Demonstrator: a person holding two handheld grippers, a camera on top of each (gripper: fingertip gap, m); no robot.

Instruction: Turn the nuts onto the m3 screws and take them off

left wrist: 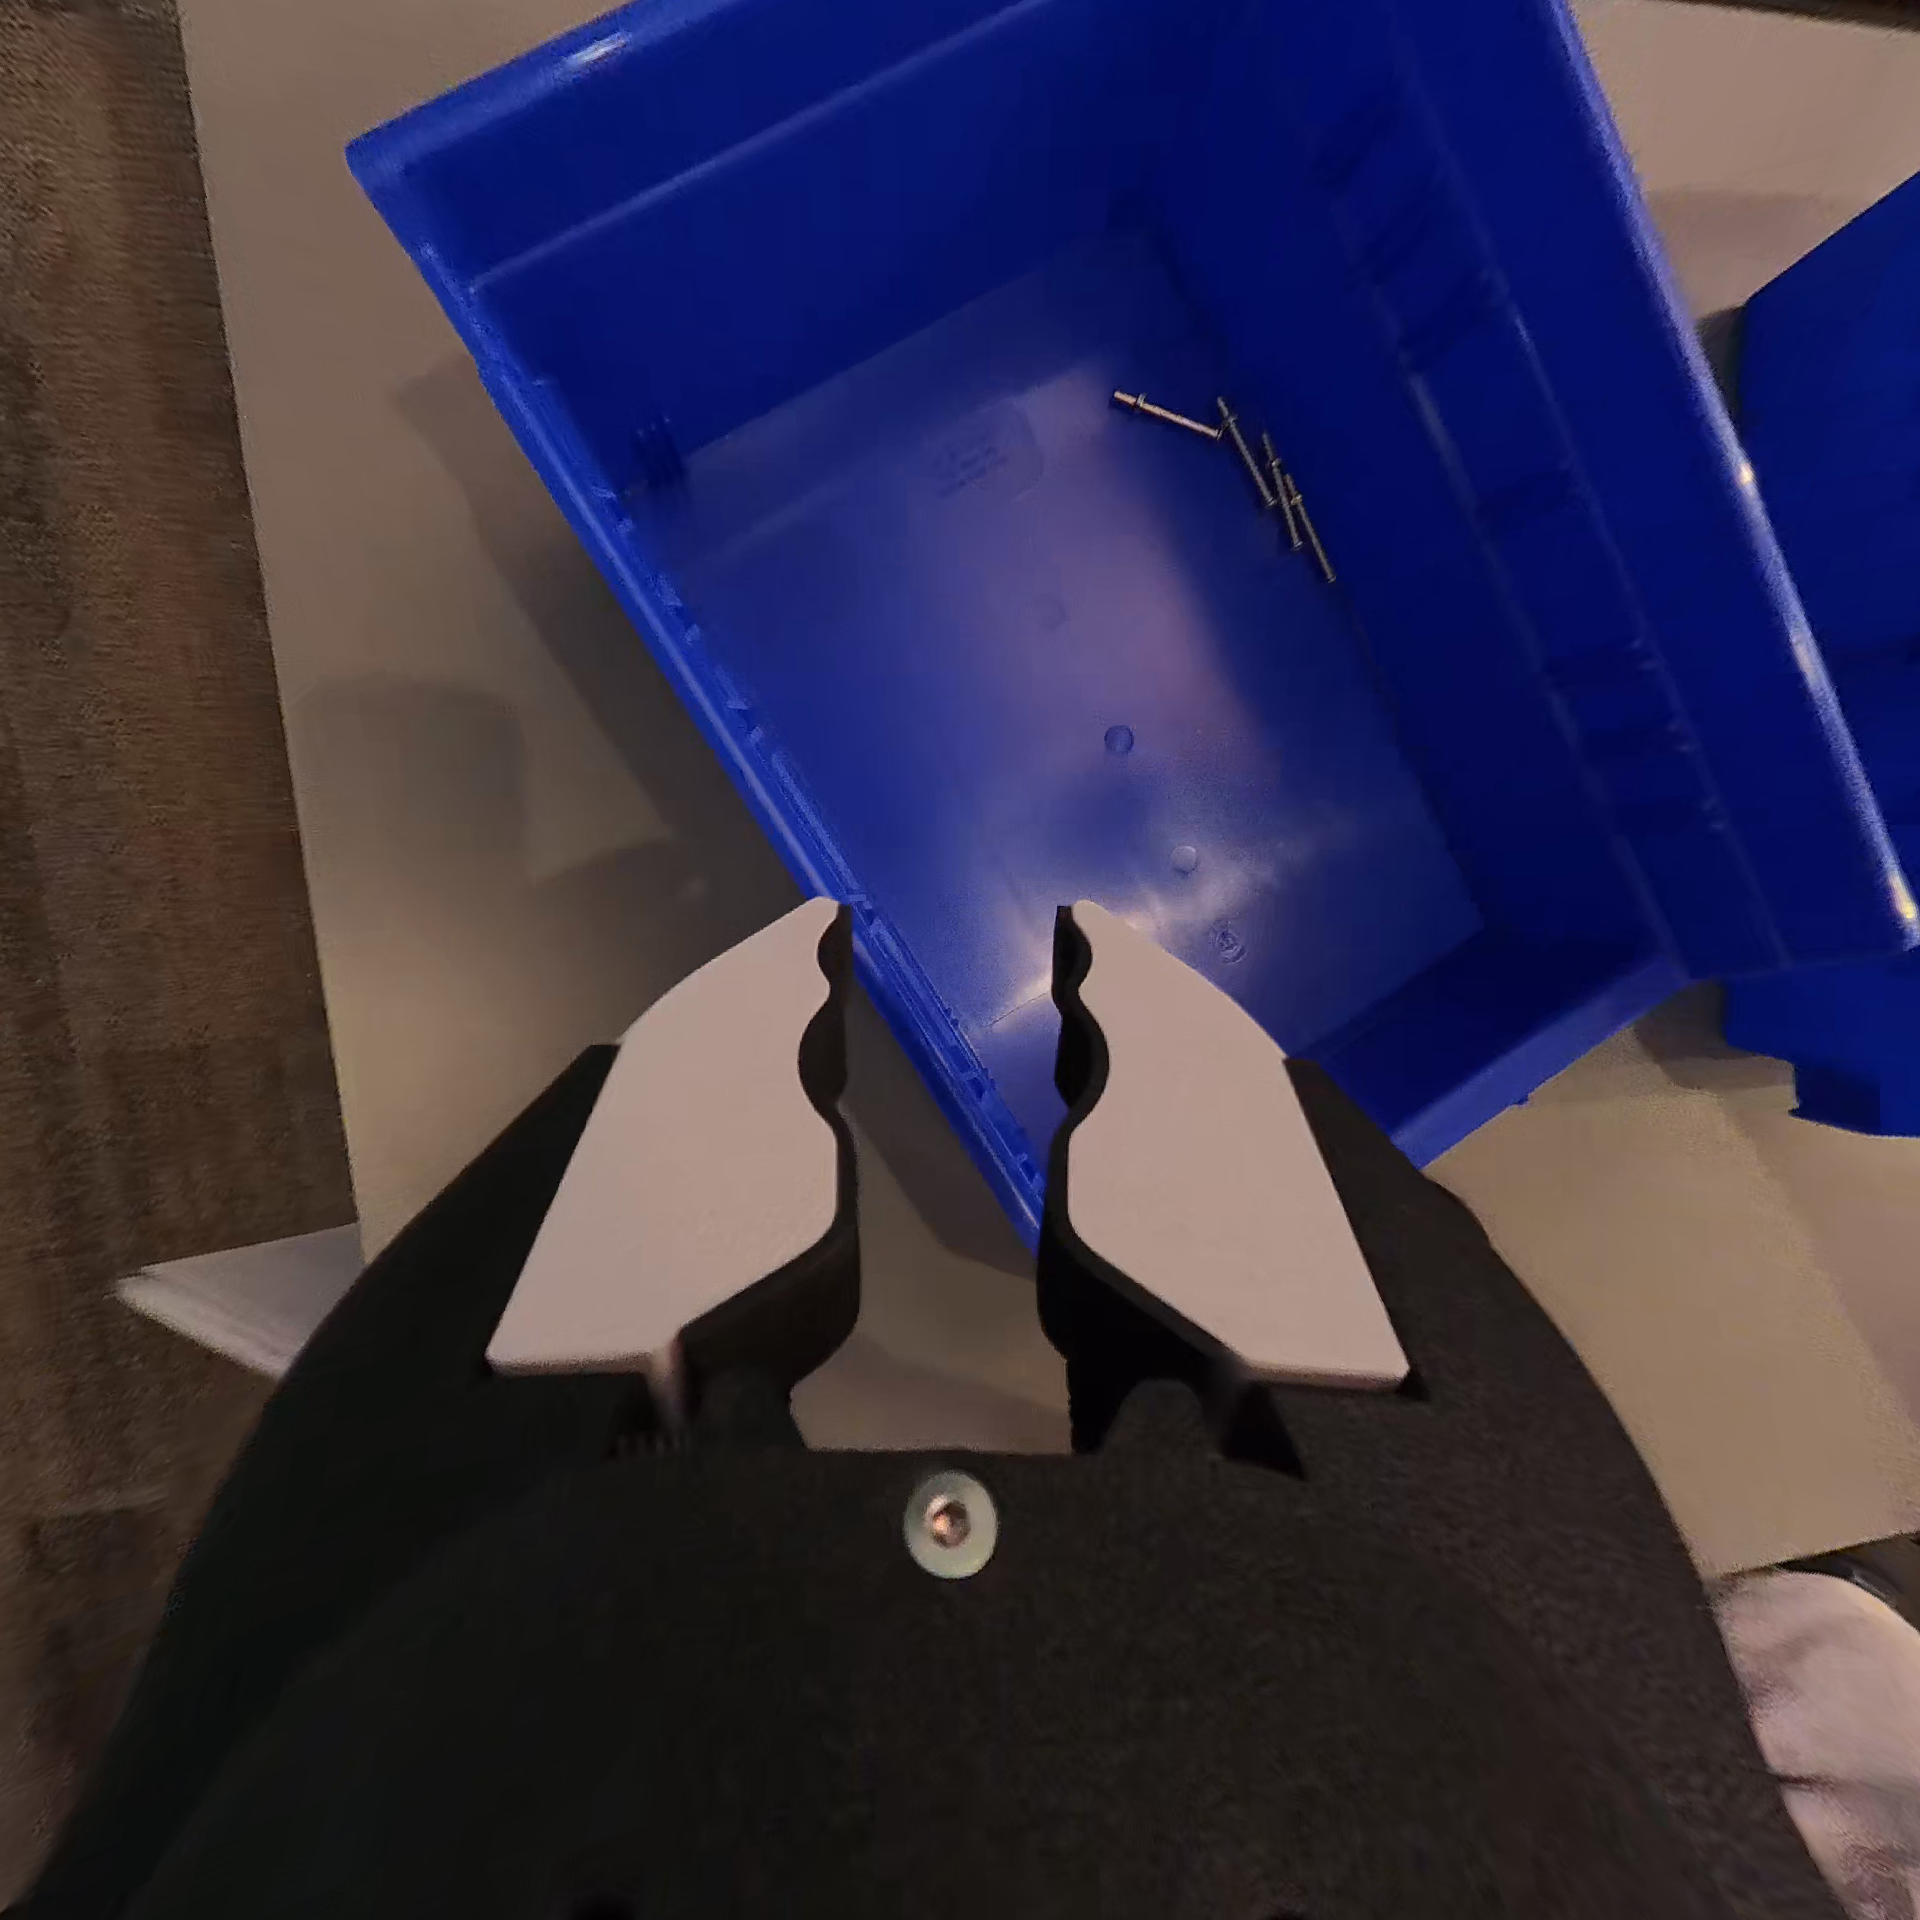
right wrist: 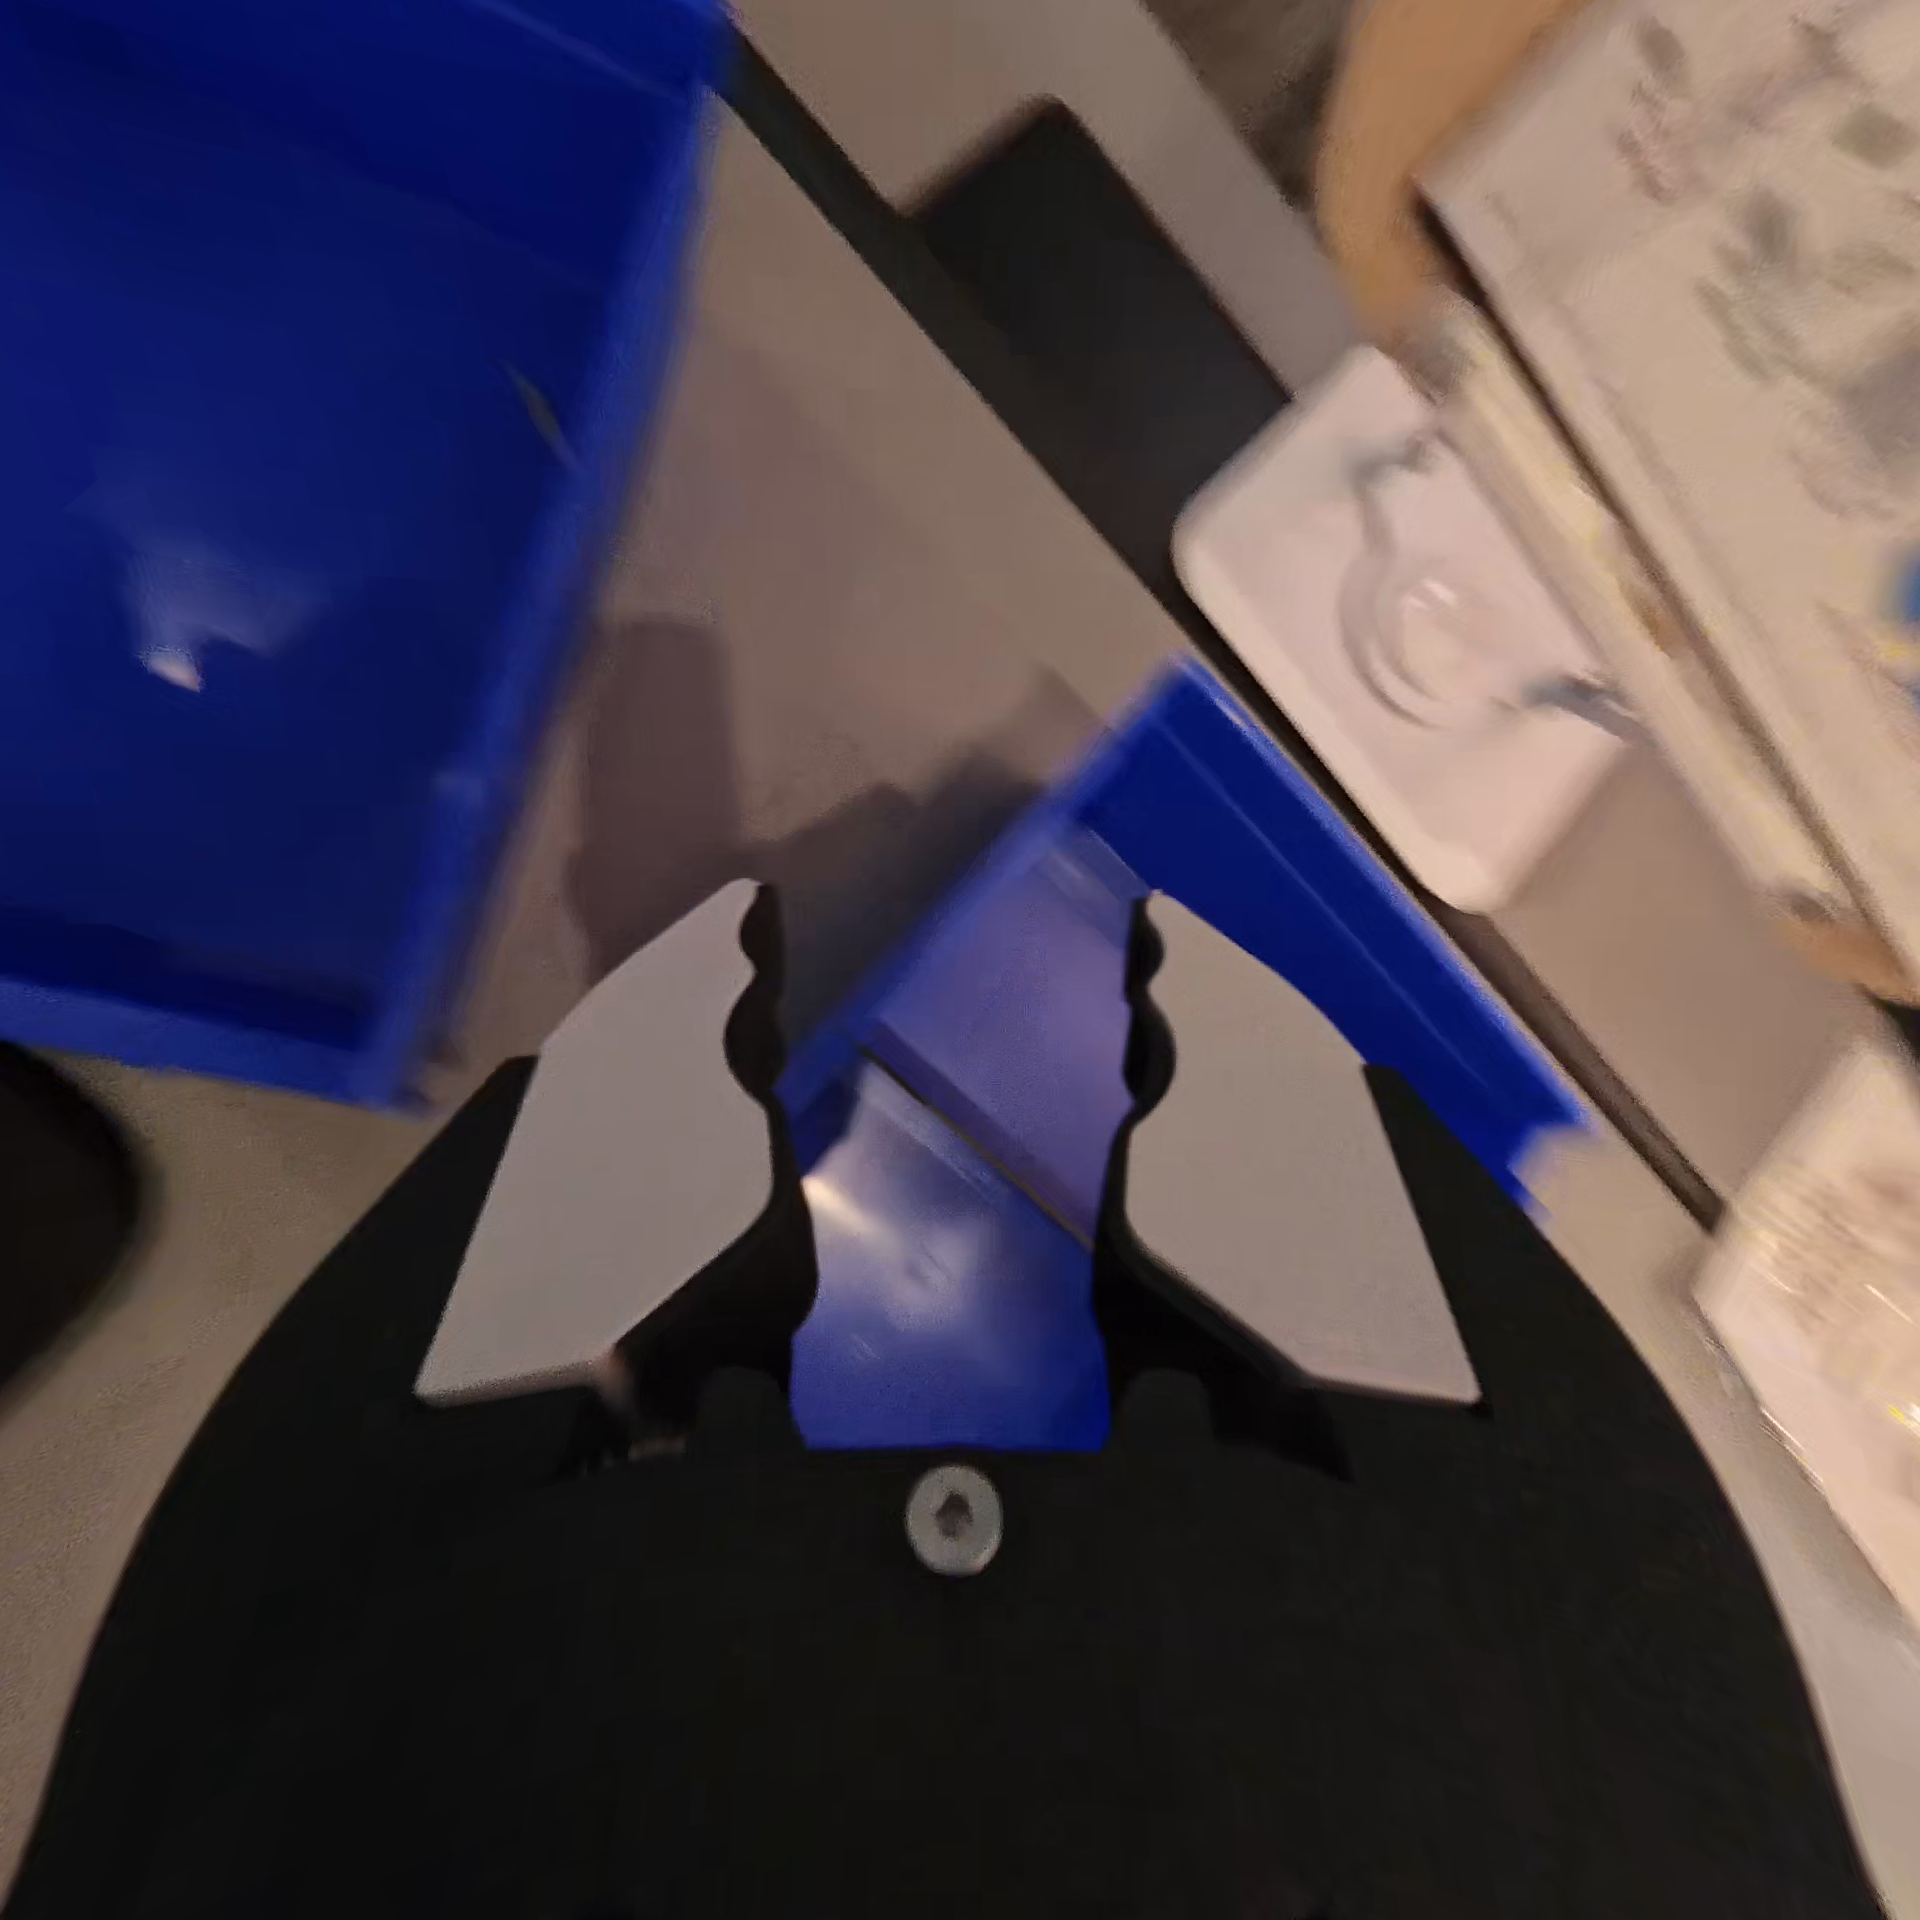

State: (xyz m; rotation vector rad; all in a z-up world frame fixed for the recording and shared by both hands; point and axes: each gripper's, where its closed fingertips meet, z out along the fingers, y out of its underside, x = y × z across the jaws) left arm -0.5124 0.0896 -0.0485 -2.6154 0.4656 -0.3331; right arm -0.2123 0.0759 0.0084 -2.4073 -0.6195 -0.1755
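Nearest the lens, the left gripper hangs with its jaws parted and nothing between them, poised over the near corner of the big blue bin. Inside that bin, toward its far right wall, a small cluster of screws lies on the floor; one of them seems to carry a nut near its head, though it is too small to be sure. Loose nuts are not visible anywhere. The right gripper is likewise spread and empty, hovering above a smaller blue bin that sits to the right of the big bin on the desk; the blur hides whatever that smaller bin holds.

Judging by this, the step in hand is fetching a screw. Doing it well probably means dropping straight into the big bin, singling out the screw lying apart from the pile, and pinching it across the shaft so the threaded end stays free.
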